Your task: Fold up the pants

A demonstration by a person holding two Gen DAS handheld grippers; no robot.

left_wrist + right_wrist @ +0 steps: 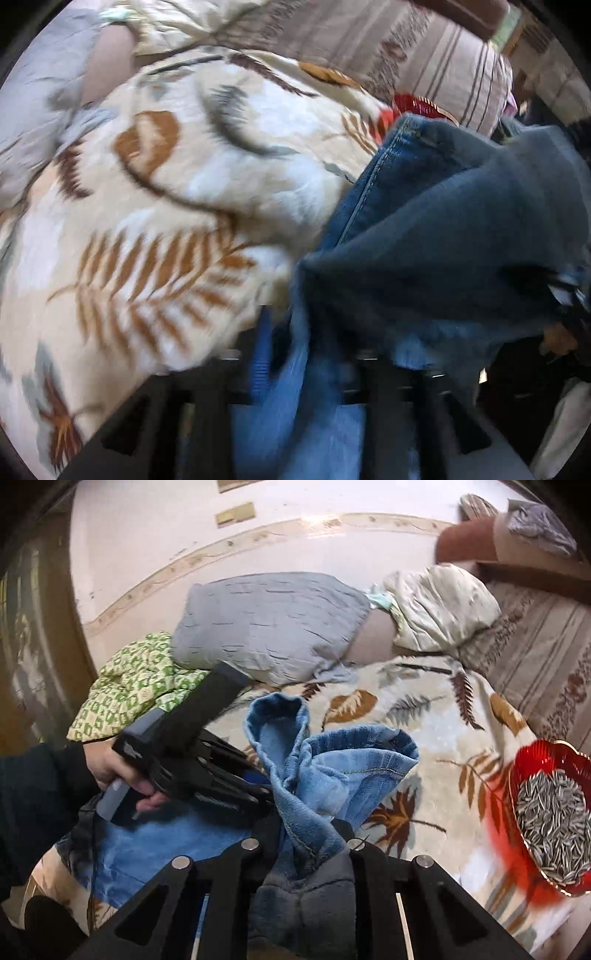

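Blue denim pants (332, 775) with a fleecy lining hang bunched above the leaf-print blanket (424, 709). My right gripper (306, 834) is shut on the pants; cloth rises between its jaws and falls back over the gripper body. My left gripper shows in the right wrist view (258, 797), held by a hand, also shut on the pants just left of my right gripper. In the blurred left wrist view, the pants (443, 229) fill the right side and cover the left gripper (306, 343), whose fingertips are hidden by cloth.
A red bowl of sunflower seeds (550, 819) sits on the blanket at the right; its rim shows in the left wrist view (413, 107). A grey pillow (269, 627), a cream pillow (443, 605) and green-patterned cloth (136, 694) lie behind. A striped cover (424, 48) lies beyond.
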